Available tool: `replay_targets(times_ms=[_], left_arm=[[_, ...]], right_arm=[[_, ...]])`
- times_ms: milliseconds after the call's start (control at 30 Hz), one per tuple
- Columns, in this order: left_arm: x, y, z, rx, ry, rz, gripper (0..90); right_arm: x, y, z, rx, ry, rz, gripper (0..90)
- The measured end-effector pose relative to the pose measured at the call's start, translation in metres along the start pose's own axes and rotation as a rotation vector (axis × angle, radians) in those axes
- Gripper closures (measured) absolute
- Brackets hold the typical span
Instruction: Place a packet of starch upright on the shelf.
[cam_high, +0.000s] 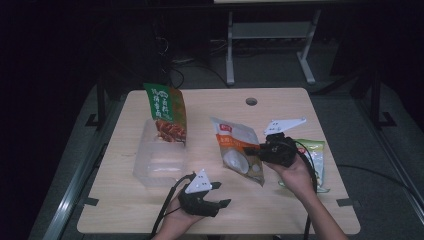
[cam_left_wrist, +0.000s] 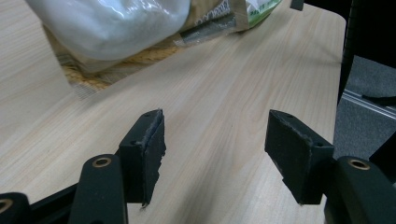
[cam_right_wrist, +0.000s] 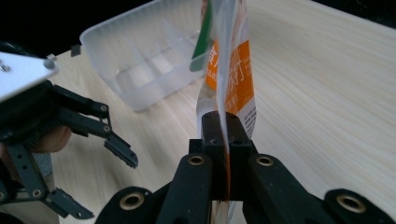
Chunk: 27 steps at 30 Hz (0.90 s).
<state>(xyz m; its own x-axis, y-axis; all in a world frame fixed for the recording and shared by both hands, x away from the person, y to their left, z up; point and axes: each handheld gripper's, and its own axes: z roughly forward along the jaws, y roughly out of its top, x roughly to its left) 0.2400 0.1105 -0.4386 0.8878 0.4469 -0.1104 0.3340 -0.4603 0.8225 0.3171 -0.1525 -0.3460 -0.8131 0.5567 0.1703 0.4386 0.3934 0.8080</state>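
While right gripper (cam_right_wrist: 223, 122) clamps orange pouch (cam_high: 237, 150) aloft, probably for the bin (cam_high: 160, 160), left gripper (cam_high: 218, 194) waits near, apart, empty.

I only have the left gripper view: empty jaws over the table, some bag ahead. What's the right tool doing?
Observer: The right tool is shut on the edge of an orange and white bag, held up off the table.
Operator: Where would it go?
Observer: Likely the clear bin left of it; a green and red bag already stands in it.
Operator: Anything else left on the table?
Observer: A pale green bag lies flat behind the right hand.
Operator: Is my left tool near the bin?
Observer: The left tool is open just in front of the bin's near right corner, touching nothing.
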Motion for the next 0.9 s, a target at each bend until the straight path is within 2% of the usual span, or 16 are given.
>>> replay_targets(times_ms=[200, 367, 467, 733, 800, 867, 900], left_arm=[[-0.002, 0.0, -0.003, -0.017, 0.0, 0.005, 35.7], [-0.002, -0.001, -0.004, -0.006, -0.003, 0.019, 35.3], [-0.004, -0.002, -0.003, 0.001, -0.016, 0.013, 35.1], [-0.006, -0.004, -0.005, 0.007, -0.034, 0.023, 35.2], [-0.006, -0.004, -0.007, 0.008, -0.032, 0.027, 35.1], [-0.006, -0.004, -0.008, 0.009, -0.031, 0.025, 34.9], [-0.005, -0.004, -0.009, 0.011, -0.028, 0.03, 34.9]], right_arm=[[0.009, 0.014, 0.002, -0.012, 0.013, -0.03, 90.0], [0.015, 0.027, 0.006, -0.024, 0.025, -0.063, 90.0], [0.019, 0.035, 0.01, -0.032, 0.037, -0.082, 90.0], [0.031, 0.059, 0.026, -0.045, 0.077, -0.118, 90.0], [0.033, 0.065, 0.031, -0.048, 0.093, -0.115, 90.0], [0.034, 0.071, 0.037, -0.057, 0.104, -0.143, 90.0], [0.034, 0.073, 0.039, -0.056, 0.11, -0.138, 90.0]])
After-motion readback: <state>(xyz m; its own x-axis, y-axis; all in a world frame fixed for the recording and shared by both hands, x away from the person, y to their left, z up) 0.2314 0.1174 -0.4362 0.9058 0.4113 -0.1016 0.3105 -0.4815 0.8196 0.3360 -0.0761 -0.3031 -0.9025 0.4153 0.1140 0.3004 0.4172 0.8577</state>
